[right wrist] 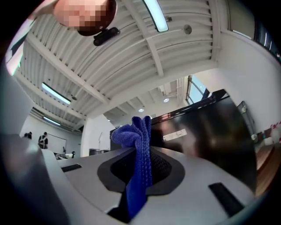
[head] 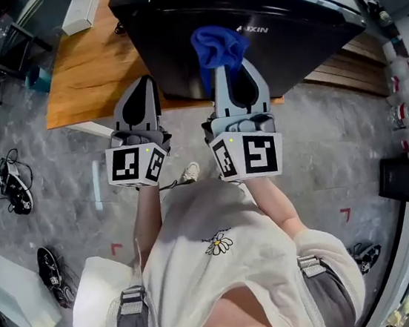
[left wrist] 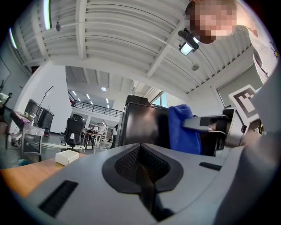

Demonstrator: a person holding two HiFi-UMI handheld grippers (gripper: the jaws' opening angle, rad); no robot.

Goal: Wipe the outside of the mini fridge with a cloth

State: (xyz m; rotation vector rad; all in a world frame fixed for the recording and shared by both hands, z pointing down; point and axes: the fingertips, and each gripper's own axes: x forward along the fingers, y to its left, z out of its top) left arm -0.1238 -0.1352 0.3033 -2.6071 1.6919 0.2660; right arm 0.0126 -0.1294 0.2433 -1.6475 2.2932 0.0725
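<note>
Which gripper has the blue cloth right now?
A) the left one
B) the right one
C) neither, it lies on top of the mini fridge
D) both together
B: the right gripper is shut on the blue cloth, which sticks up from between its jaws in front of the mini fridge; the left gripper is shut with nothing in it.

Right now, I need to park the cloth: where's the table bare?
Bare table left of the mini fridge, from the white box to the near edge. Crowded at the fridge front, around the right claw and cloth.
</note>
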